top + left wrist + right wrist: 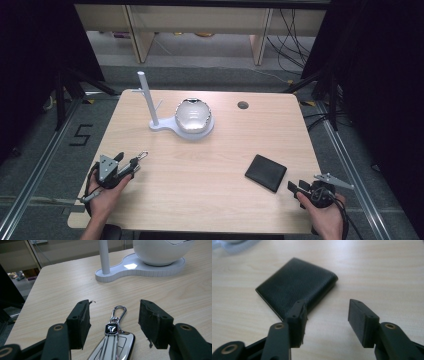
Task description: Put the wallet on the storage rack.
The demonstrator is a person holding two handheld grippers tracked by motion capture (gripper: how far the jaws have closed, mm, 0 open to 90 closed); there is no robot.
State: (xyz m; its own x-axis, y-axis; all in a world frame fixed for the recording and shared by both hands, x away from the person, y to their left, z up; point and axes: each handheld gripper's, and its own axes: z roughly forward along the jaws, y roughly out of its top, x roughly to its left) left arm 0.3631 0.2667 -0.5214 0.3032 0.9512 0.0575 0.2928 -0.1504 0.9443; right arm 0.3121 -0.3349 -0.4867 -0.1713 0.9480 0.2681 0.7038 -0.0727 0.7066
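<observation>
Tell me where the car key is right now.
In the high view the car key lies at the table's front left, between the open left claw's jaws, untouched.

One key fob [113, 345], one black wallet [266, 172] and one white stand [186, 120] are counted on the worktop [210, 165].

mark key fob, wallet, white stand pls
key fob [113, 345], left gripper view, on its silver body
wallet [295, 285], right gripper view, middle of its black cover
white stand [154, 102], high view, on its upright post
</observation>
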